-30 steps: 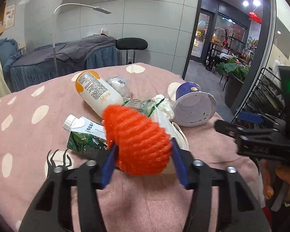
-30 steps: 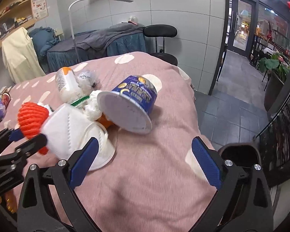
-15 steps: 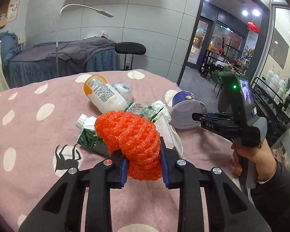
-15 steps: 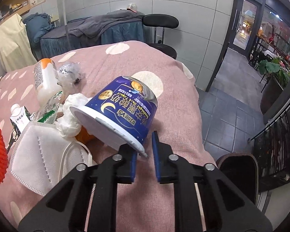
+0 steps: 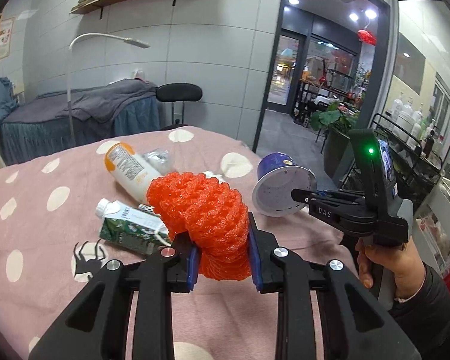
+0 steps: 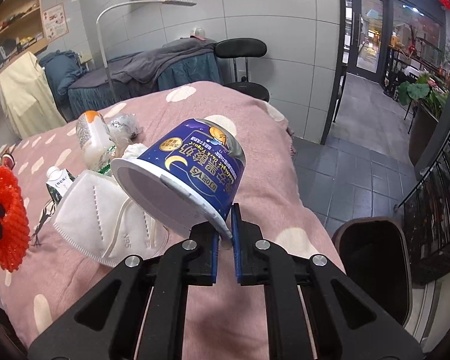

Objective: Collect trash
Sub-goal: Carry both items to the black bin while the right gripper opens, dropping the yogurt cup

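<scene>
A pink bedspread with white dots [image 6: 255, 138] fills our view. Our left gripper [image 5: 223, 255] is clamped on the orange foam fruit net [image 5: 204, 210], lifted off the bedspread. Our right gripper [image 6: 224, 241] pinches the rim of the dark blue yogurt cup [image 6: 195, 168], tilted above the white N95 mask [image 6: 105, 213].

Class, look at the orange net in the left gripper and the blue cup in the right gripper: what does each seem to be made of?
Orange net: looks like soft foam plastic mesh, matte, squashed between the left gripper pads.
Blue cup: probably thin plastic or coated paper, glossy printed wall, white rim pinched by the right gripper.
</scene>
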The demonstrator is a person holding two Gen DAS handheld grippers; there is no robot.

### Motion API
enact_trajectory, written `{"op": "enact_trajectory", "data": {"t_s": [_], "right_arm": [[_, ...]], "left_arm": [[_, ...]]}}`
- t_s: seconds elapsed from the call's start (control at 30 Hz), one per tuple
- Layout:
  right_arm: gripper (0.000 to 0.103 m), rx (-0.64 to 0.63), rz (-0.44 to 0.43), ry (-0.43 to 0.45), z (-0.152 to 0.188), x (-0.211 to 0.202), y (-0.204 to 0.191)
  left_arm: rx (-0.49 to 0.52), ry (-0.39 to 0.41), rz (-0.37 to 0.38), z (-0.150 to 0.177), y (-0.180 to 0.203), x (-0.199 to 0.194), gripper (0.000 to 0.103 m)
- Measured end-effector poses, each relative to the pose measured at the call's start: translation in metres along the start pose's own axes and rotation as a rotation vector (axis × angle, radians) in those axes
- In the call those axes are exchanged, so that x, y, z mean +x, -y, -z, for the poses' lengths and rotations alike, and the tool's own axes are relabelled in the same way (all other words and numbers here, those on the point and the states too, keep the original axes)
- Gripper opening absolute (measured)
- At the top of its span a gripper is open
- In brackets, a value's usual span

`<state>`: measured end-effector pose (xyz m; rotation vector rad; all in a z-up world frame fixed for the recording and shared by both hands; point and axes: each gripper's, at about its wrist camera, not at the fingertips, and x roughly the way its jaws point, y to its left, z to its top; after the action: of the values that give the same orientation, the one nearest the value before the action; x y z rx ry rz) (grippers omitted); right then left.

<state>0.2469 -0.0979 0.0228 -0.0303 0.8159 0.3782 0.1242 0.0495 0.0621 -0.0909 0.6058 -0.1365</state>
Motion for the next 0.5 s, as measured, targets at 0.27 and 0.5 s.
{"op": "enact_trajectory", "data": {"t_s": [0.27, 0.5], "right_arm": [[0.009, 0.104, 0.034, 0.069, 0.026, -0.045, 0.045], [0.009, 0.224, 0.153, 0.073, 0.056, -0.065, 0.107]], "left_arm": [[0.106, -0.015, 0.109, 0.003, 0.051, 0.015, 0.026], [0.182, -0.039, 0.223, 0.005, 0.093, 0.028, 0.026]]}}
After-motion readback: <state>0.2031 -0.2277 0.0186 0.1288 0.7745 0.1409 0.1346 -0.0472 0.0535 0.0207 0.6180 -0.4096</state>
